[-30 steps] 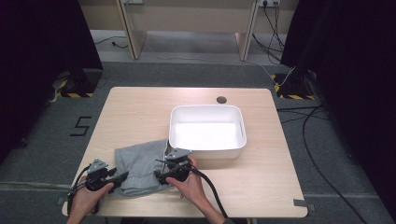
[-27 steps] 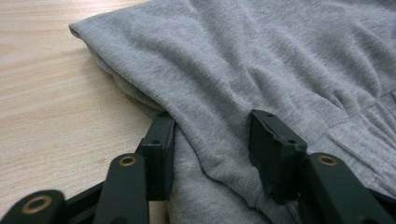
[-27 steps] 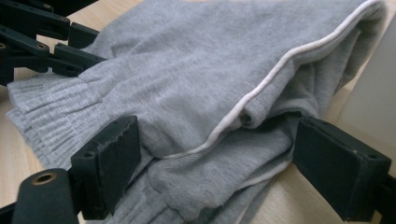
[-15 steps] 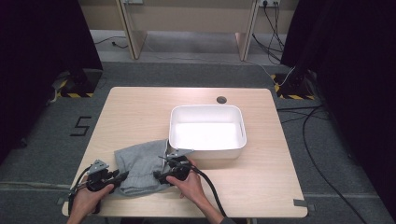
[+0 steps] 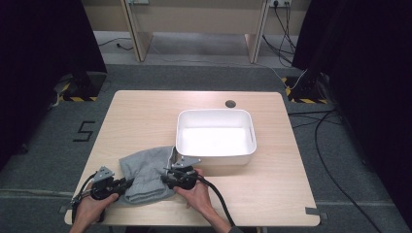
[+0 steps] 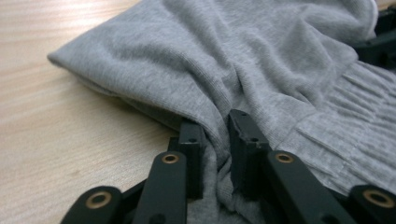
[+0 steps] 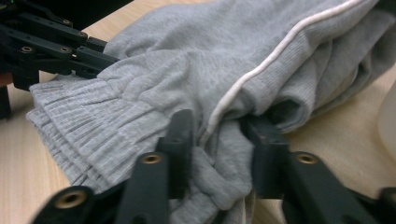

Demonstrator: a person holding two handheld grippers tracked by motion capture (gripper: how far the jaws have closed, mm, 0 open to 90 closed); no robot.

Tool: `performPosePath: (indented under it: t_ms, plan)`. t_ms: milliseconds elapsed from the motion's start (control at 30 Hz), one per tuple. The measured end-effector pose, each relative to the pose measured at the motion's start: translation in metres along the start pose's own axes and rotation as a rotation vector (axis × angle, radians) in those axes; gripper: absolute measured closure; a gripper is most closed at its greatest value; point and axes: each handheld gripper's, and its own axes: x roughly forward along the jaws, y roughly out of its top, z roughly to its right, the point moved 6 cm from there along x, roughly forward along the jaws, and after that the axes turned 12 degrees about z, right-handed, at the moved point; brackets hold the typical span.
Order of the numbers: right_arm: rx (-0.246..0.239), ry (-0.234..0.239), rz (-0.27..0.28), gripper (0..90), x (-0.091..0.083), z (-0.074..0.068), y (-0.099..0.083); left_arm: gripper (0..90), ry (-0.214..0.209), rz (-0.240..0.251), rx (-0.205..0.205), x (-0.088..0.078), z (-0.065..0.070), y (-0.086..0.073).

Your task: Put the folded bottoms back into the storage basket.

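A crumpled grey garment with a ribbed hem and a white piping stripe lies on the table's near left part. My left gripper holds its left edge, and in the left gripper view its jaws are pinched on a fold of the grey garment. My right gripper is at the cloth's right edge. Its jaws are closed around a thick bunch of the garment beside the stripe. The two grippers face each other across the cloth, and the left gripper appears beyond it in the right gripper view.
A white rectangular bin stands empty in the middle of the wooden table, just beyond the right gripper. A round cable hole sits behind it. Bare wood spreads to the right and far left. Cables trail off the near edge.
The right gripper has edged slightly left towards the left one, and the garment between them is a little more bunched. Both hands otherwise stay put.
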Motion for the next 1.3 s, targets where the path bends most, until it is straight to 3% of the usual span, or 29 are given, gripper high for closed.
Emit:
performPosePath:
  t_ms: [267,467,700,833,900,1000,1100,1267,1300]
  plan:
    - [-0.044,0.027,0.070,78.0,-0.010,-0.006,0.012,78.5,-0.038,0.046,-0.013,-0.011,0.003,0.014]
    - [-0.094,0.066,0.101,79.8,-0.021,-0.024,0.023,79.0,-0.049,0.081,0.032,-0.027,0.015,0.029]
    - [-0.117,0.091,0.139,80.6,-0.036,-0.029,0.042,79.3,-0.059,0.121,0.047,-0.043,0.019,0.046]
    - [-0.089,0.099,0.121,80.6,-0.033,-0.024,0.041,79.1,-0.062,0.094,0.011,-0.037,0.014,0.037]
    - [-0.018,0.101,0.100,79.8,-0.028,-0.020,0.030,79.0,-0.061,0.066,-0.001,-0.031,0.011,0.028]
    - [0.020,0.077,0.053,68.8,-0.025,-0.016,0.013,79.0,-0.048,0.033,-0.003,-0.026,0.007,0.017]
    - [-0.035,0.017,0.023,54.9,-0.030,-0.013,0.008,78.9,-0.042,0.027,-0.008,-0.025,0.006,0.015]
    - [0.022,-0.034,-0.002,34.4,-0.034,-0.006,0.009,78.9,-0.033,0.018,0.012,-0.025,0.009,0.013]
    - [0.027,-0.034,-0.001,34.3,-0.035,-0.006,0.009,78.8,-0.030,0.016,0.010,-0.025,0.008,0.012]
